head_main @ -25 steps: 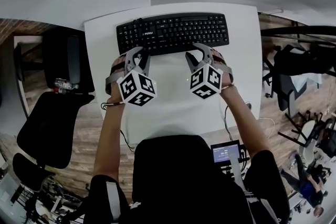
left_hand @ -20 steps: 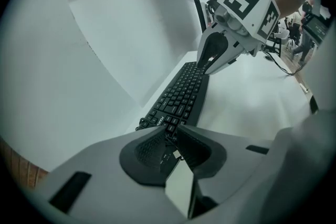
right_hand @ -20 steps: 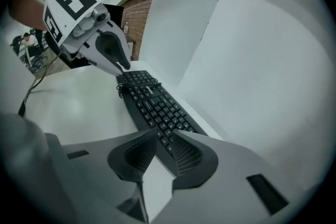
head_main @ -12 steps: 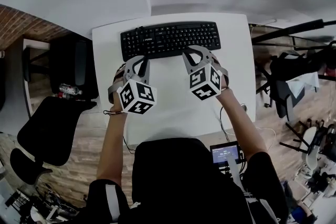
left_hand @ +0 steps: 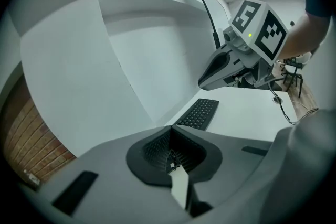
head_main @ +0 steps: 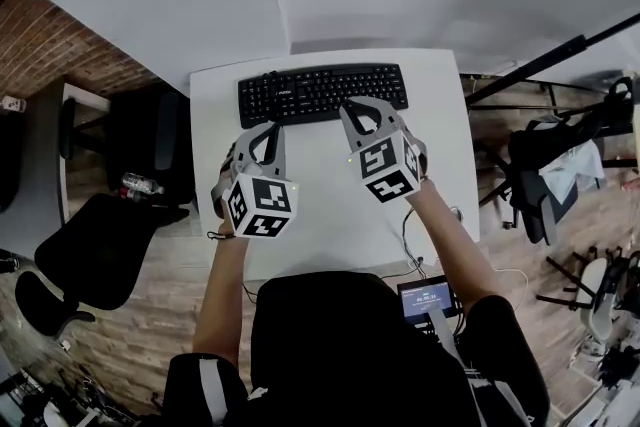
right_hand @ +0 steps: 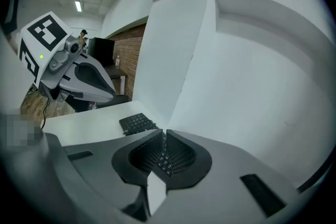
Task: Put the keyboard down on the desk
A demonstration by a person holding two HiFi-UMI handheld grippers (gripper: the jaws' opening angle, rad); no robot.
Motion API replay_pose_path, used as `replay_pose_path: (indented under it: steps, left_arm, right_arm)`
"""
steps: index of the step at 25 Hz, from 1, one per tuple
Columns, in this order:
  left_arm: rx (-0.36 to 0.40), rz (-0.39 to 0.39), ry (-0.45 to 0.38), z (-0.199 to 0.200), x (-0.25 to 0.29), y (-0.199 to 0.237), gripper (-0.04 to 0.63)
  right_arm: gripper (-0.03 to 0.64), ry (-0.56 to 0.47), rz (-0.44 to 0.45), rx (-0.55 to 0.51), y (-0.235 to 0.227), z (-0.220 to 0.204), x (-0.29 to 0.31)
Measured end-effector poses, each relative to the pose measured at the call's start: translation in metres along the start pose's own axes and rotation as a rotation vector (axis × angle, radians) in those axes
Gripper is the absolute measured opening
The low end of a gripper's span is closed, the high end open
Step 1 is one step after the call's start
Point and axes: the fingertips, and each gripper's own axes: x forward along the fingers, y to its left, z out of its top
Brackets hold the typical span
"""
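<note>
**Keyboard down, both claws clear of it**

The white tabletop (head_main: 330, 215) is bare over most of its surface. By my judgement the task is as good as finished. The keyboard (head_main: 322, 93) lies flat along the tabletop's far edge, keys up and its long side parallel to that edge. Nothing holds it. What seems left is only to draw the hands away.

The keyboard is a black full-size board with a number pad at its right end. A cable seems to leave its far left corner, though the head view is too small to be sure. A pale mark sits on its top left, unreadable here.

The left claw (left_hand: 169, 132) is closed, jaws met and empty. It hangs above the tabletop's middle, and its own view shows the keyboard lying ahead and below, apart from it. The right claw (right_hand: 161, 136) has just been closing. Only a thin slit is left between its jaws and nothing sits in it. It too is raised over the tabletop's middle.
</note>
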Motion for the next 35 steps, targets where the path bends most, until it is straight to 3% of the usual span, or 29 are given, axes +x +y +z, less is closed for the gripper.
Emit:
replay_pose_path:
  steps: [7, 14, 19, 25, 30, 35]
  left_arm:
    - [-0.099, 0.043, -0.078, 0.032, -0.04, 0.003, 0.014]
    - [-0.141, 0.084, -0.161, 0.063, -0.076, -0.002, 0.012]
    - [-0.124, 0.124, -0.212, 0.085, -0.098, -0.009, 0.012]
    - [-0.175, 0.157, -0.268, 0.103, -0.13, -0.014, 0.012]
    - [-0.133, 0.168, -0.346, 0.129, -0.157, -0.02, 0.012]
    - [-0.141, 0.181, -0.374, 0.137, -0.176, -0.022, 0.012]
  right_arm:
    - [0.044, -0.112, -0.022, 0.031, -0.003, 0.038, -0.038]
    - [0.041, -0.236, -0.037, 0.122, -0.002, 0.065, -0.082]
    - [0.04, -0.294, -0.054, 0.183, -0.003, 0.079, -0.117]
    - [0.041, -0.368, -0.029, 0.229, 0.006, 0.093, -0.151]
    - [0.041, -0.419, -0.006, 0.245, 0.015, 0.099, -0.17]
    - [0.041, -0.456, -0.028, 0.276, 0.015, 0.102, -0.187]
